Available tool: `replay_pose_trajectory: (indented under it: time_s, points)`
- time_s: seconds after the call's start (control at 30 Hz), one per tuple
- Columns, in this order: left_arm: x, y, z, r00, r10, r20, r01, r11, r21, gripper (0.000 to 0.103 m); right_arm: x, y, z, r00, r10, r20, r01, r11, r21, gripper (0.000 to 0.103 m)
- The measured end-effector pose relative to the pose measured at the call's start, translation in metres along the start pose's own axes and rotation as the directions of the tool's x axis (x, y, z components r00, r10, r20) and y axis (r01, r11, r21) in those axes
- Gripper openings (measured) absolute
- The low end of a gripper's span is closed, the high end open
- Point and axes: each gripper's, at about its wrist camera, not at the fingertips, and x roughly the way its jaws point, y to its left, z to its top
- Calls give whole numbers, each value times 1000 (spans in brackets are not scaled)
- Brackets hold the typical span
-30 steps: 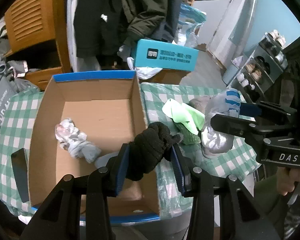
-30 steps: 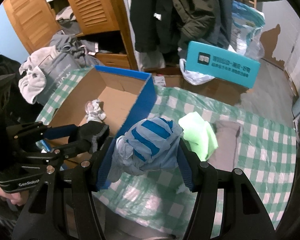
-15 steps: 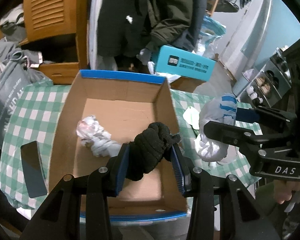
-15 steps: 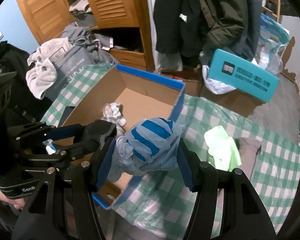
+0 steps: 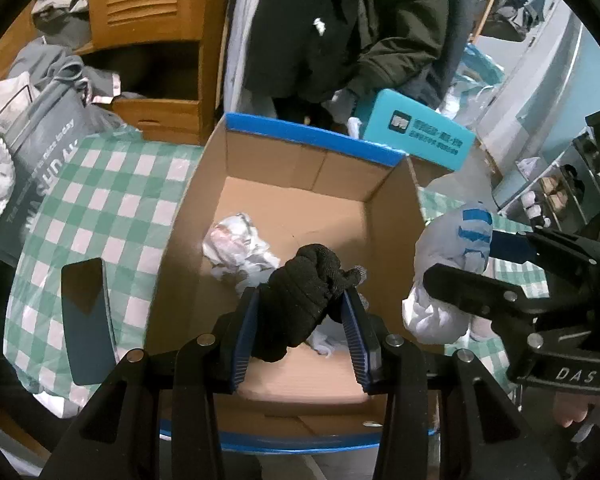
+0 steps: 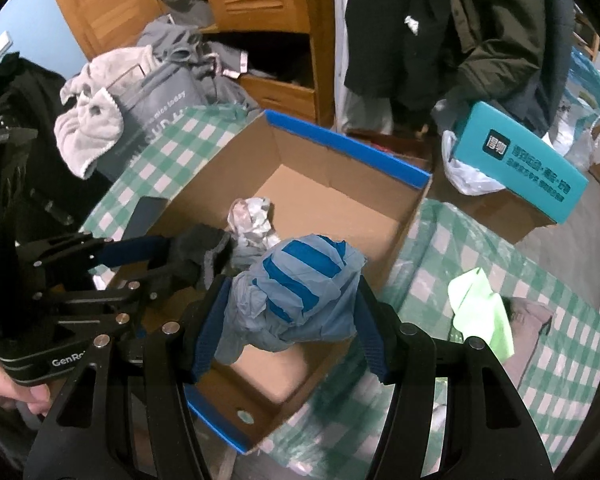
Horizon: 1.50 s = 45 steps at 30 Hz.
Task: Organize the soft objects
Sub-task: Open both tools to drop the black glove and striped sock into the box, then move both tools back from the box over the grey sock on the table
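Carrying both loads over cardboard box: a second ago we hung over tabletop right of box, now both sit above its floor, so drop looks next.

Left hand-held gripper clamps black knit glove, lower centre. Right hand-held gripper clamps blue-striped cloth.

Count: one box, one crumpled white cloth inside, one green cloth and one grey cloth on tabletop at right.

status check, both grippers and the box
Left gripper shut on black knit item, over cardboard box. Right gripper shut on blue striped cloth. White bundle already in box.
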Motion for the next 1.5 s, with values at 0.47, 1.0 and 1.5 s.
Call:
replay_pose_trajectory:
  time_s: [0.47, 1.0, 1.5]
  points:
    - [13, 16, -1, 998, 51, -45, -53, 998, -44, 46, 36, 1, -1, 996, 1, -88, -2, 1000, -14, 65]
    - [9, 2, -2, 999, 15, -38, -16, 999, -31, 52, 23, -14, -9, 998, -18, -64, 20, 1000, 21, 77]
    - [5, -41, -1, 1000, -10, -2, 10, 998, 59, 67, -5, -53, -31, 998, -50, -29, 53, 995, 89, 80]
